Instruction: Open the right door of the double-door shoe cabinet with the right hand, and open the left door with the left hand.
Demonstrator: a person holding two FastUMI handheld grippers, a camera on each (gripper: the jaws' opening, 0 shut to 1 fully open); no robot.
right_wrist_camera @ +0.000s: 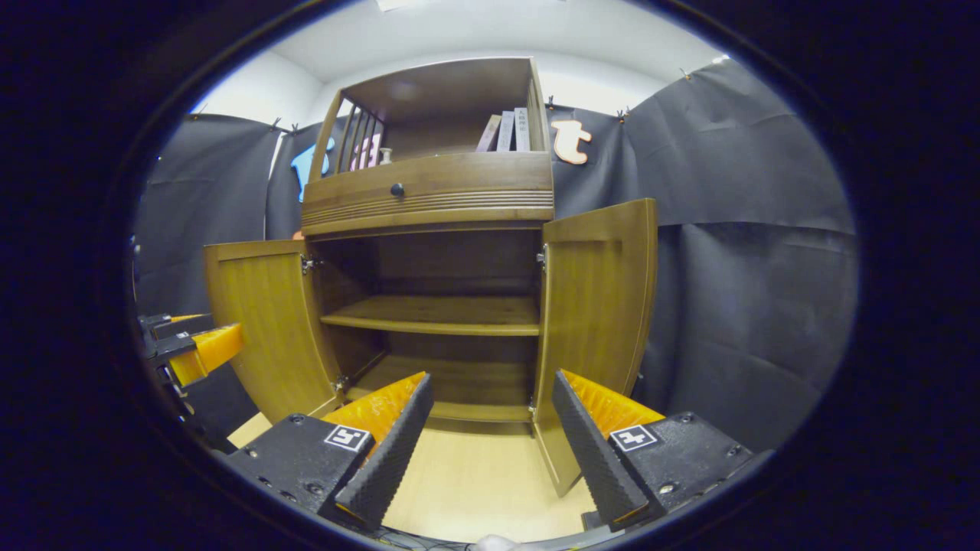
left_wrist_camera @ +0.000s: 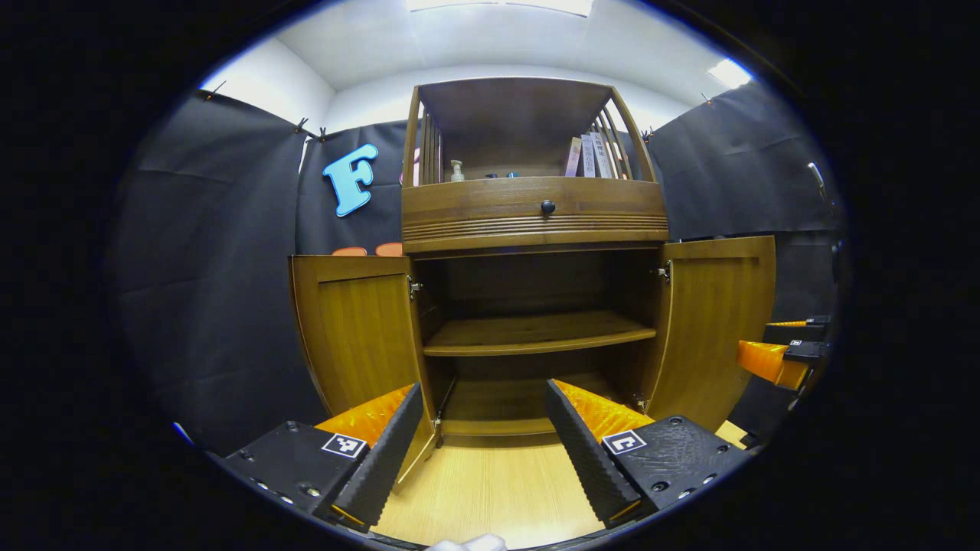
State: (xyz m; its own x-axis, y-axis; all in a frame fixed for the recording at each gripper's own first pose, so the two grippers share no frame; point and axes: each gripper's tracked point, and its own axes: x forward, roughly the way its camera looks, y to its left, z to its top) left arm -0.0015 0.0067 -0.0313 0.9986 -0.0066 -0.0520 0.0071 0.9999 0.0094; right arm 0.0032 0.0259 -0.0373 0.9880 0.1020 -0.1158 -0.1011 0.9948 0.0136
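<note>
Both the left door (left_wrist_camera: 360, 337) and the right door (right_wrist_camera: 597, 306) of the shoe cabinet (left_wrist_camera: 536, 218) at 12 o'clock stand wide open, so the task looks finished, and the left gripper (left_wrist_camera: 482, 444) and right gripper (right_wrist_camera: 490, 436) have released jaws, grasping nothing.

ridged fingers (left_wrist_camera: 578, 444), square marker tags, black screwed mounts.

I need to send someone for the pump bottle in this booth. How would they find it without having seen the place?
Find the wooden shoe cabinet with both lower doors open. Above its drawer is an open top shelf; the pump bottle stands at that shelf's left end, by the slatted side. It is small and pale, while the books lean at the right end.
</note>
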